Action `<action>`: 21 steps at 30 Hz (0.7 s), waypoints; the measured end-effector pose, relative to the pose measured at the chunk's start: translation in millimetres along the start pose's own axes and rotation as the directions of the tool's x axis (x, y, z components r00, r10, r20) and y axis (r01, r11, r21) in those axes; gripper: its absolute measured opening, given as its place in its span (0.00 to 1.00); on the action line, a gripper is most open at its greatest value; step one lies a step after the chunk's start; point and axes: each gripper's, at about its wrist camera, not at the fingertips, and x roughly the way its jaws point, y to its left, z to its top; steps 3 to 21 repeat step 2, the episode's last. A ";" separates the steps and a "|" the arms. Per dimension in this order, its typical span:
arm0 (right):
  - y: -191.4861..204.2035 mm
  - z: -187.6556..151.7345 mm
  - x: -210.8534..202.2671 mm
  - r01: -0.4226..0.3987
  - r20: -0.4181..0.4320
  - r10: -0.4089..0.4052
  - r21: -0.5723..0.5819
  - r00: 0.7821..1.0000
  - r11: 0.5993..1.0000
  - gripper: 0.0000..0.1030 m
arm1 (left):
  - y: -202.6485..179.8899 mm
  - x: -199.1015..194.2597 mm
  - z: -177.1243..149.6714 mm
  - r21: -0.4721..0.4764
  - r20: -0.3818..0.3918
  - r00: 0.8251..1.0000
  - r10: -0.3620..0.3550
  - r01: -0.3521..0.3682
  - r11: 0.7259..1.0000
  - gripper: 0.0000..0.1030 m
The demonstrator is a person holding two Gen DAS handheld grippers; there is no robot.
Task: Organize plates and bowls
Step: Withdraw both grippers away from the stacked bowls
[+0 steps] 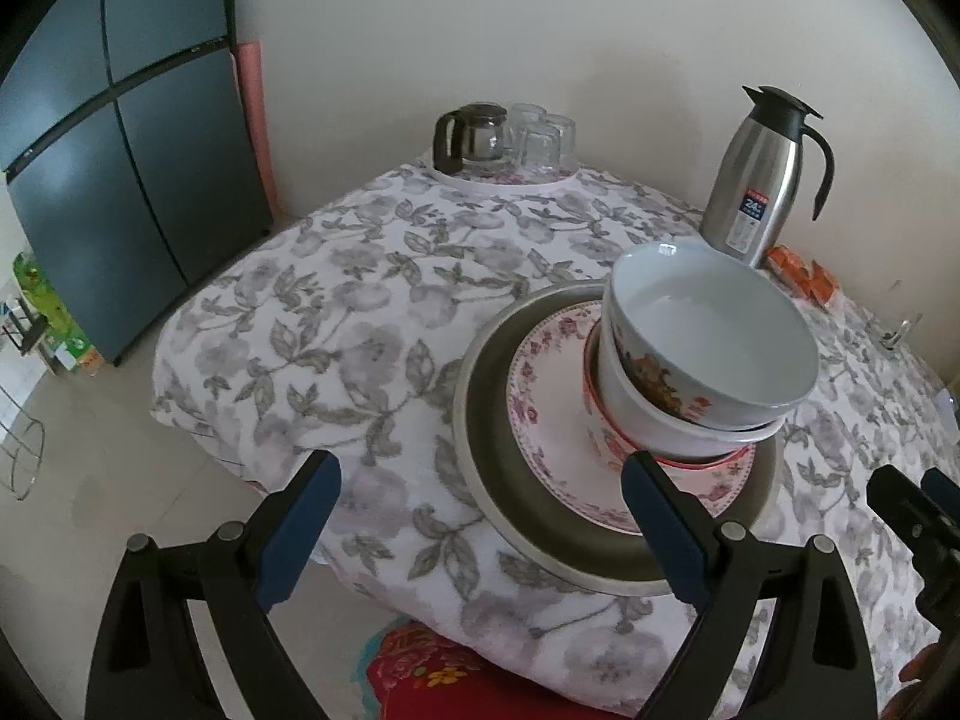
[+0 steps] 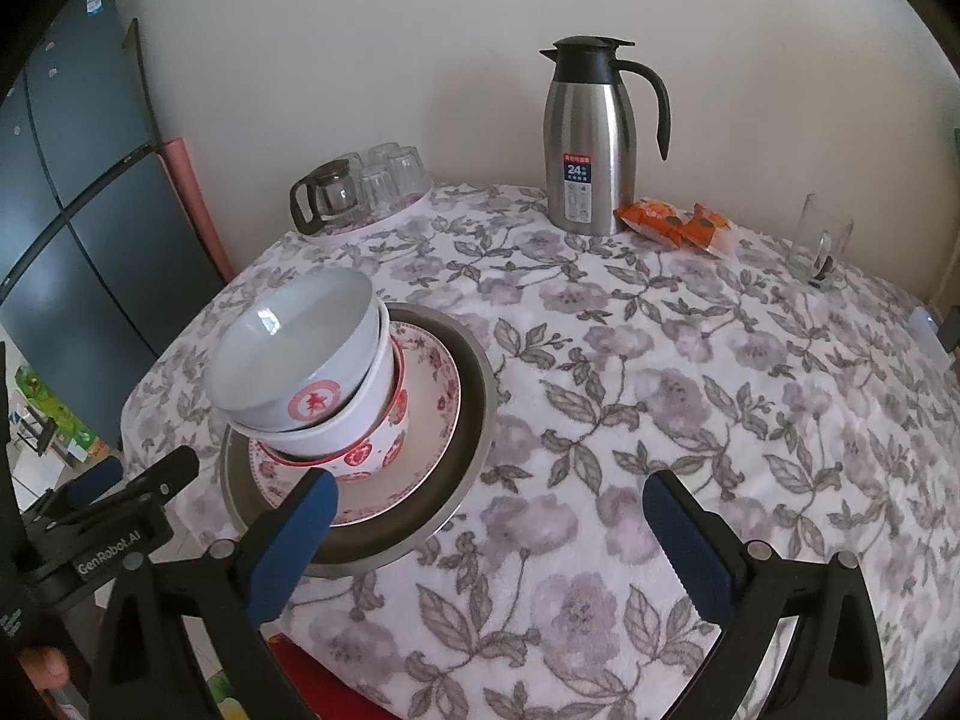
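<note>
**Bowls stacked crooked on a plate, both grippers empty**

The dishes sit in one pile near the front edge of the table [image 2: 690, 372], which is covered by a flowered cloth. At the bottom is a wide metal tray [image 1: 480, 420]; on it lies a pink-patterned plate [image 1: 540, 420], and on the plate stand three nested bowls. The top bowl [image 1: 714, 330] is white inside with a flower print outside, and it leans over instead of sitting level in the white bowl [image 1: 678, 426] below it. Under those is a red-patterned bowl [image 2: 375, 453]. The pile looks sorted by size, widest at the bottom, which is likely why it is built this way, but the tilt suggests the top bowl is not yet seated.

The left gripper [image 1: 480, 531] hangs in front of the pile with its fingers spread wide and nothing between them; one blue pad [image 1: 666, 531] overlaps the near rim of the tray in the picture, though whether it touches I cannot tell. The right gripper [image 2: 489, 546] is also spread and empty, over bare cloth beside the tray.

At the back stand a steel thermos jug [image 2: 591, 138], a glass pot [image 2: 327, 192] with upturned glasses [image 2: 393, 174] on a white tray, orange snack packets [image 2: 678, 222] and a lone glass [image 2: 819, 240]. All are well apart from the pile; nothing blocks either gripper. The main risk, I judge, is the leaning bowl sliding off.
</note>
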 end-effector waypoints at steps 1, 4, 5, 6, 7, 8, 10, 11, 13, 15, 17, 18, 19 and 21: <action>-0.9 0.0 -0.7 -0.001 0.002 0.001 0.002 1.000 1.000 1.00 | -0.1 -0.9 0.3 0.001 0.004 1.000 -0.002 0.002 1.000 0.92; -1.6 0.0 -1.1 -0.001 0.004 0.001 0.002 1.000 1.000 1.00 | -0.2 -1.2 0.8 0.002 0.007 1.000 -0.008 0.008 1.000 0.92; -1.6 0.0 -1.1 -0.001 0.004 0.001 0.002 1.000 1.000 1.00 | -0.2 -1.2 0.8 0.002 0.007 1.000 -0.008 0.008 1.000 0.92; -1.6 0.0 -1.1 -0.001 0.004 0.001 0.002 1.000 1.000 1.00 | -0.2 -1.2 0.8 0.002 0.007 1.000 -0.008 0.008 1.000 0.92; -1.6 0.0 -1.1 -0.001 0.004 0.001 0.002 1.000 1.000 1.00 | -0.2 -1.2 0.8 0.002 0.007 1.000 -0.008 0.008 1.000 0.92; -1.6 0.0 -1.1 -0.001 0.004 0.001 0.002 1.000 1.000 1.00 | -0.2 -1.2 0.8 0.002 0.007 1.000 -0.008 0.008 1.000 0.92; -1.6 0.0 -1.1 -0.001 0.004 0.001 0.002 1.000 1.000 1.00 | -0.2 -1.2 0.8 0.002 0.007 1.000 -0.008 0.008 1.000 0.92; -1.6 0.0 -1.1 -0.001 0.004 0.001 0.002 1.000 1.000 1.00 | -0.2 -1.2 0.8 0.002 0.007 1.000 -0.008 0.008 1.000 0.92; -1.6 0.0 -1.1 -0.001 0.004 0.001 0.002 1.000 1.000 1.00 | -0.2 -1.2 0.8 0.002 0.007 1.000 -0.008 0.008 1.000 0.92; -1.6 0.0 -1.1 -0.001 0.004 0.001 0.002 1.000 1.000 1.00 | -0.2 -1.2 0.8 0.002 0.007 1.000 -0.008 0.008 1.000 0.92; -1.6 0.0 -1.1 -0.001 0.004 0.001 0.002 1.000 1.000 1.00 | -0.2 -1.2 0.8 0.002 0.007 1.000 -0.008 0.008 1.000 0.92; -1.6 0.0 -1.1 -0.001 0.004 0.001 0.002 1.000 1.000 1.00 | -0.2 -1.2 0.8 0.002 0.007 1.000 -0.008 0.008 1.000 0.92; -1.6 0.0 -1.1 -0.001 0.004 0.001 0.002 1.000 1.000 1.00 | -0.2 -1.2 0.8 0.002 0.007 1.000 -0.008 0.008 1.000 0.92; -1.6 0.0 -1.1 -0.001 0.004 0.001 0.002 1.000 1.000 1.00 | -0.2 -1.2 0.8 0.002 0.007 1.000 -0.008 0.008 1.000 0.92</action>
